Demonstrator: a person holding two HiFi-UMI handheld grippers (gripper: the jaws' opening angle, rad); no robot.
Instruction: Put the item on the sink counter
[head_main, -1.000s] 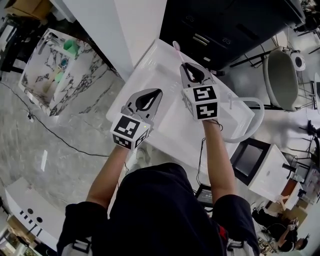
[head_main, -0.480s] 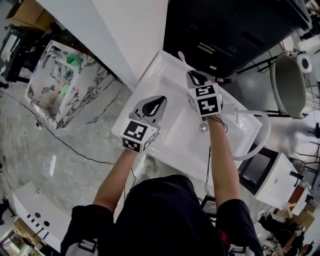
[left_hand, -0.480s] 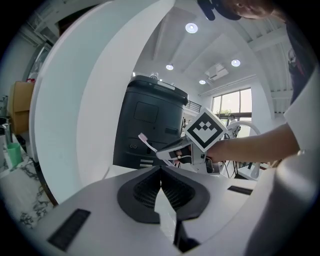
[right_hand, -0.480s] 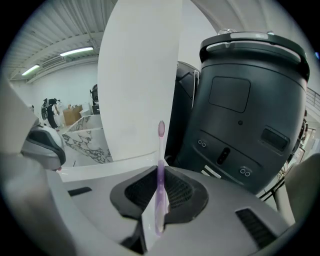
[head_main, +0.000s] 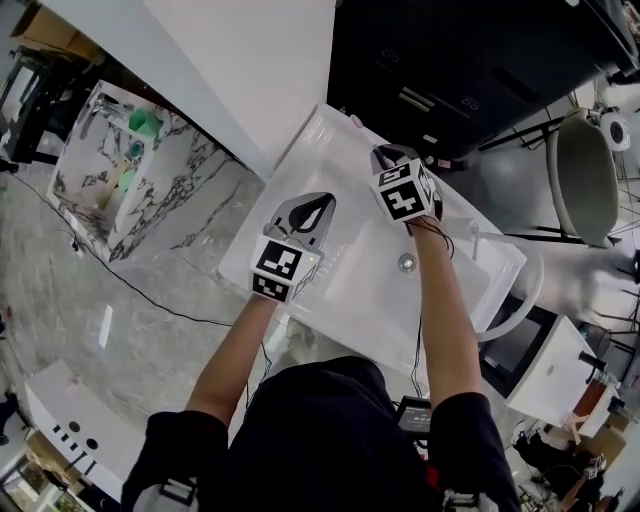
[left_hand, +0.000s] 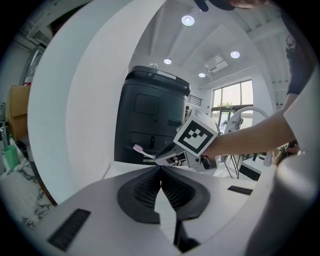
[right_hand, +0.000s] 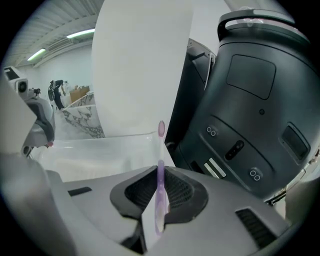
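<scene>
Right hand-held gripper (head_main: 388, 156) is clamped on the thin pink toothbrush (right_hand: 160, 192) above the upper-centre sink tabletop (head_main: 312, 135), left hand-held gripper (left_hand: 160, 170) closed and empty; the brush may roll into the basin on release.

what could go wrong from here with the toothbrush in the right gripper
1. The right gripper pinches the toothbrush by its handle only, with the head end jutting past the jaws; it may swing or slip while being set down.
2. The sink counter looks like a narrow rim beside the basin, so a released toothbrush might roll into the bowl.
3. The brush head points toward the dark unit behind the sink and could bump it.
</scene>
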